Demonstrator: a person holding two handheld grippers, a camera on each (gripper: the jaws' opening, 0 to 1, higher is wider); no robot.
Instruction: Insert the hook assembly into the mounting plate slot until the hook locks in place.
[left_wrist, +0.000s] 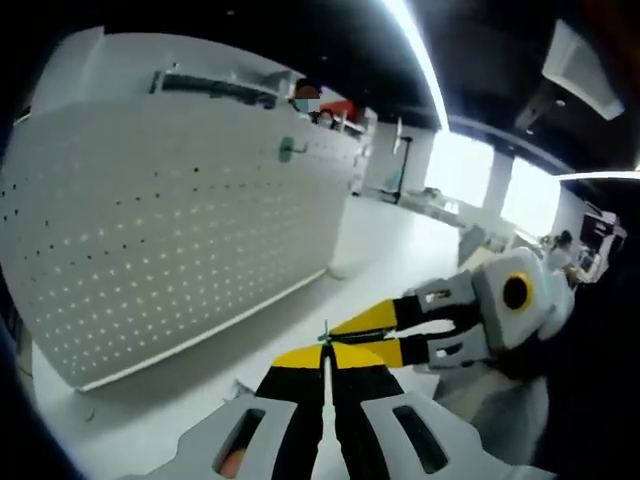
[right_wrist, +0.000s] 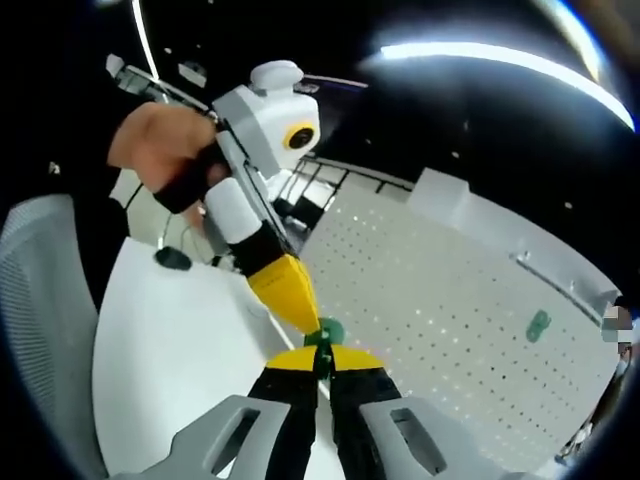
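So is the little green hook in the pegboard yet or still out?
Out. The green hook is pinched between both gripper tips, left gripper and right gripper, in front of the pegboard, not in it.

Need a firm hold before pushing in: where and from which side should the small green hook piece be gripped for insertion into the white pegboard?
The green hook piece is already pinched between the tips of the left gripper and the right gripper. Probably hold its rear body with one gripper, coming from the side away from the pegboard, so the insertion end faces the holes. Its exact shape is too small to tell.
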